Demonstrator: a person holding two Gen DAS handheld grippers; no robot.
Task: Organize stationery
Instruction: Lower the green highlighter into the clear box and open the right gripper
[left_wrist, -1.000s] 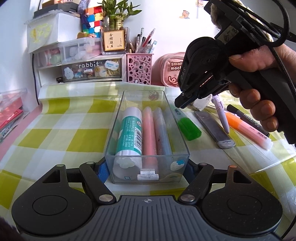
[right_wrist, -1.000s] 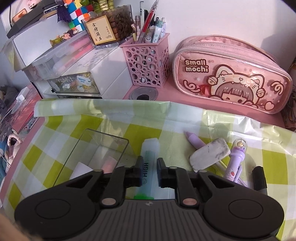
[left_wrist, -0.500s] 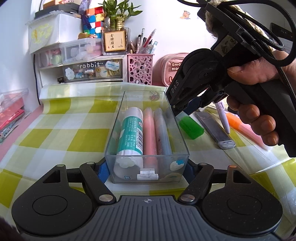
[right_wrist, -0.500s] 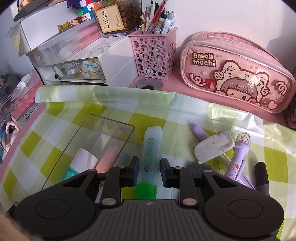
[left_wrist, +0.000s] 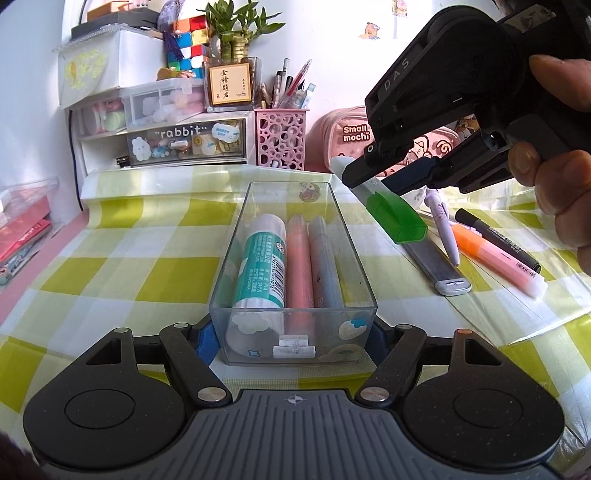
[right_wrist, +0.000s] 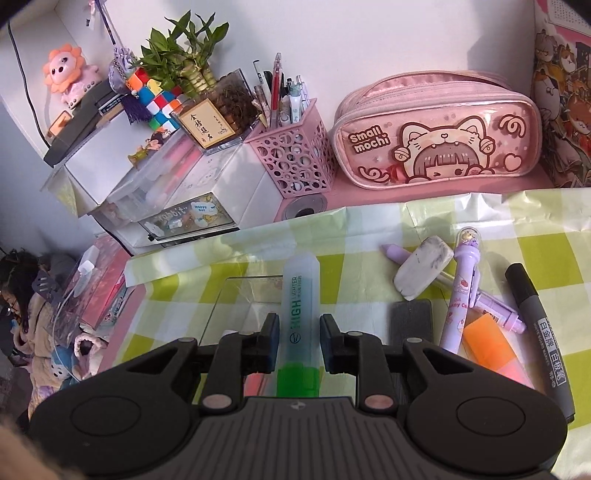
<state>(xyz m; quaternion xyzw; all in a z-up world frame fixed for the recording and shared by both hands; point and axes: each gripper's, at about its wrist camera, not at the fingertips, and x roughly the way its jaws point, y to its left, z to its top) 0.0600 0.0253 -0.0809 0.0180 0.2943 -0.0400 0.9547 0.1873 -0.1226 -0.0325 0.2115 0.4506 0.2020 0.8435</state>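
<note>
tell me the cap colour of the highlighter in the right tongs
Green cap, clearest in the left wrist view.

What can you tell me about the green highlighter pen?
The green highlighter is a chunky pen with a pale, frosted plastic body printed "HIGH LIGHTER" and a see-through bright green cap. The right gripper holds it by the body, one of the fingers on each side. In the left wrist view it is lifted off the checked cloth, tilted with the cap end lower, just right of the clear box.
</note>
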